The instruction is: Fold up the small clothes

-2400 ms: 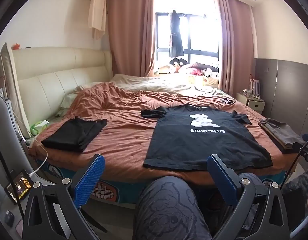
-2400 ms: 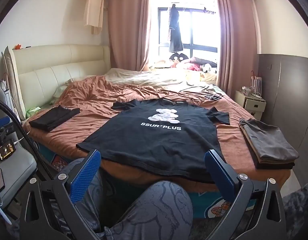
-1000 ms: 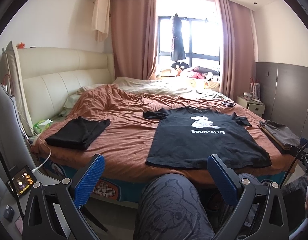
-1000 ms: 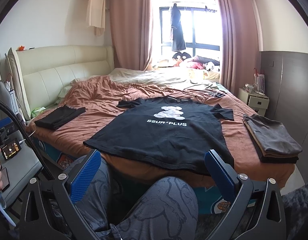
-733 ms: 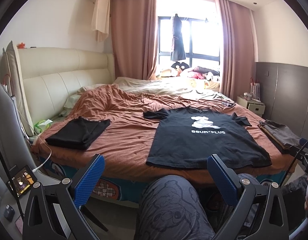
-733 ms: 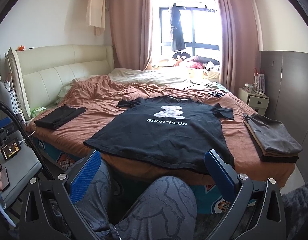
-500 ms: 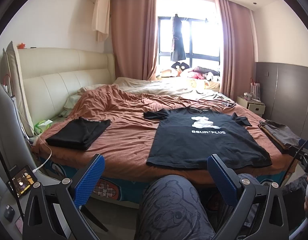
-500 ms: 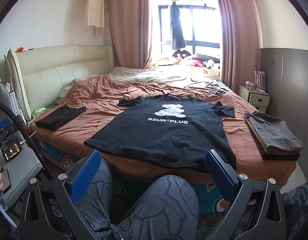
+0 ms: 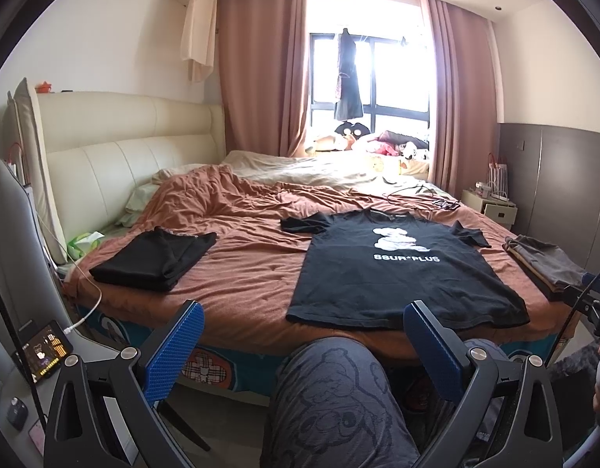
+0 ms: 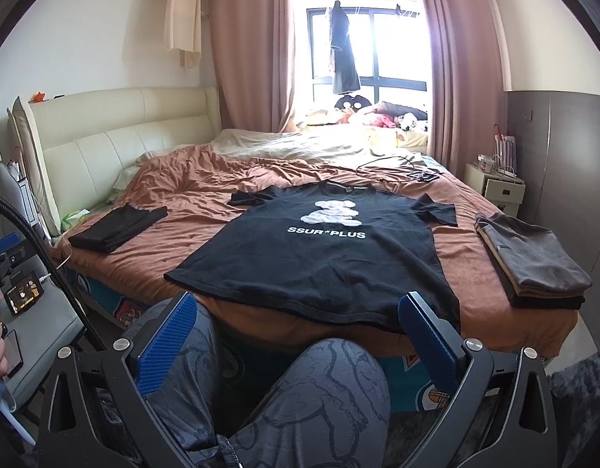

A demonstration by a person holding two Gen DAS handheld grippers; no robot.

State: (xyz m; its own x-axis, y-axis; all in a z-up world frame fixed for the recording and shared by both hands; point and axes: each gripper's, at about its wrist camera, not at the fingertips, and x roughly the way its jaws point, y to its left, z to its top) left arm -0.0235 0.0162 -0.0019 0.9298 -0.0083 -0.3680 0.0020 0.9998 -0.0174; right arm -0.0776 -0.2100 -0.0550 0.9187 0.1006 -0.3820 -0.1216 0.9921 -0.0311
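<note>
A black T-shirt (image 9: 397, 269) (image 10: 327, 253) with a white bear print and white lettering lies spread flat, face up, on the rust-brown bedspread (image 9: 245, 265) (image 10: 206, 191), its hem at the near edge. My left gripper (image 9: 304, 312) is open and empty, held back from the bed above a person's knee (image 9: 331, 390). My right gripper (image 10: 298, 302) is also open and empty, just short of the shirt's hem, over a knee (image 10: 319, 382).
A folded black garment (image 9: 155, 257) (image 10: 116, 226) lies on the bed's left side. A stack of folded grey and brown clothes (image 9: 545, 265) (image 10: 530, 257) sits at the right edge. Cables (image 10: 393, 167) lie farther back. A chair with a phone (image 9: 42, 351) stands left.
Both grippers have tilted up slightly, so the bed and shirt sit a little lower in the views. Nothing on the bed has moved.
</note>
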